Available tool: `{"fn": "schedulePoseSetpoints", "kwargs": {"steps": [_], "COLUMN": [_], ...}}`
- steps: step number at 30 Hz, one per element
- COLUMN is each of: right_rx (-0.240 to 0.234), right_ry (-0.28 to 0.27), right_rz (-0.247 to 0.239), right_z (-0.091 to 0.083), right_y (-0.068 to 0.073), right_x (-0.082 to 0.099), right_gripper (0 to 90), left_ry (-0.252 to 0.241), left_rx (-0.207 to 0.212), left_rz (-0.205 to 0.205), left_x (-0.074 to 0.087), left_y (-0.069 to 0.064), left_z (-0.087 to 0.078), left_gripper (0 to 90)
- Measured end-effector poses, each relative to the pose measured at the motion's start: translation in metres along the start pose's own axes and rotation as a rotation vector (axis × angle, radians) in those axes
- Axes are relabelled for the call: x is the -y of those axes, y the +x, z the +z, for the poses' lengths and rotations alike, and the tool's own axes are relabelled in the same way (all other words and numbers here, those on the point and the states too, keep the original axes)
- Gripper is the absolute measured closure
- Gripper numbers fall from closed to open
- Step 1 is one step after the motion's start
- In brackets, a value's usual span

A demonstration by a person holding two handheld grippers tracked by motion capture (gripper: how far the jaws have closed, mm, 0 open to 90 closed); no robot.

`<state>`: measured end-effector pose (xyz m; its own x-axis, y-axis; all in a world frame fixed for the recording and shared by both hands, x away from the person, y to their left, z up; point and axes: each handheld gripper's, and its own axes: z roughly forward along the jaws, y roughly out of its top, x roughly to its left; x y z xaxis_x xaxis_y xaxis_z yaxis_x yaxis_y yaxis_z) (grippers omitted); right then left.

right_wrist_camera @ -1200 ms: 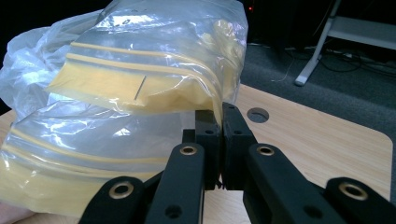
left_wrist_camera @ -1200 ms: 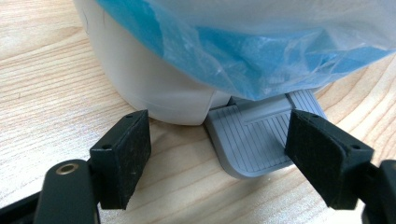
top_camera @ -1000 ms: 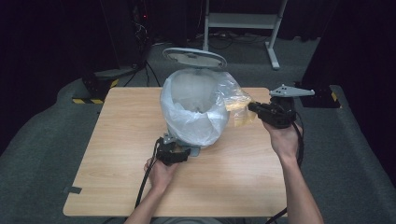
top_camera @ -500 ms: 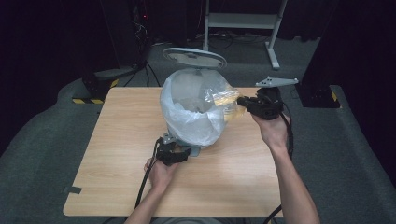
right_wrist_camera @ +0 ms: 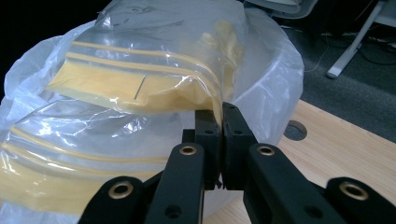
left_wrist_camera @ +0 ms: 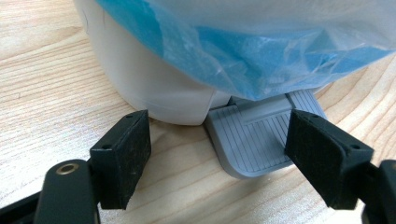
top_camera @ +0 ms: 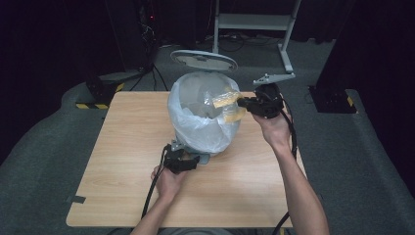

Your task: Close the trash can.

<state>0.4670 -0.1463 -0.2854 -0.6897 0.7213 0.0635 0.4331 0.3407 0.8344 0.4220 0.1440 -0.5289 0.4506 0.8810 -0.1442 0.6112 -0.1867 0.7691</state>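
Observation:
A white pedal bin (top_camera: 203, 127) lined with a pale blue plastic liner stands mid-table, its lid (top_camera: 203, 59) tipped up behind it. My right gripper (top_camera: 242, 103) is shut on a clear zip bag (top_camera: 222, 98) with yellow stripes, held over the bin's right rim. In the right gripper view the gripper (right_wrist_camera: 222, 112) pinches the bag's (right_wrist_camera: 140, 79) edge above the liner (right_wrist_camera: 271, 70). My left gripper (top_camera: 188, 160) sits low at the bin's front foot. Its jaws (left_wrist_camera: 217, 140) are open, one on each side of the grey ribbed pedal (left_wrist_camera: 254, 135). Whether it touches the pedal I cannot tell.
The wooden table (top_camera: 122, 147) has bare room left and right of the bin, and a round cable hole (right_wrist_camera: 294, 129) near its far right. A white stand (top_camera: 254, 22) is on the grey floor behind. Dark gear (top_camera: 98, 90) lies on the floor at the far left.
My right gripper has carried the zip bag leftward from beside the bin to over its open mouth. The left gripper has stayed at the pedal.

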Motion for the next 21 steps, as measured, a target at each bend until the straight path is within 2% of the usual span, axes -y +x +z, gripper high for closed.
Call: {"fn": "schedulePoseSetpoints", "kwargs": {"steps": [7, 21], "right_rx": [-0.002, -0.004], "right_ry": [0.016, 0.051], "right_rz": [-0.010, 0.005], "right_z": [0.010, 0.037], "right_y": [0.003, 0.002], "right_x": [-0.009, -0.021], "right_gripper": [87.5, 87.5], "left_ry": [0.001, 0.000], "left_rx": [0.001, 0.000], "left_rz": [-0.001, 0.000], "left_x": [0.000, 0.000], "left_y": [0.000, 0.000], "left_z": [0.000, 0.000], "left_gripper": [22.4, 22.4]}}
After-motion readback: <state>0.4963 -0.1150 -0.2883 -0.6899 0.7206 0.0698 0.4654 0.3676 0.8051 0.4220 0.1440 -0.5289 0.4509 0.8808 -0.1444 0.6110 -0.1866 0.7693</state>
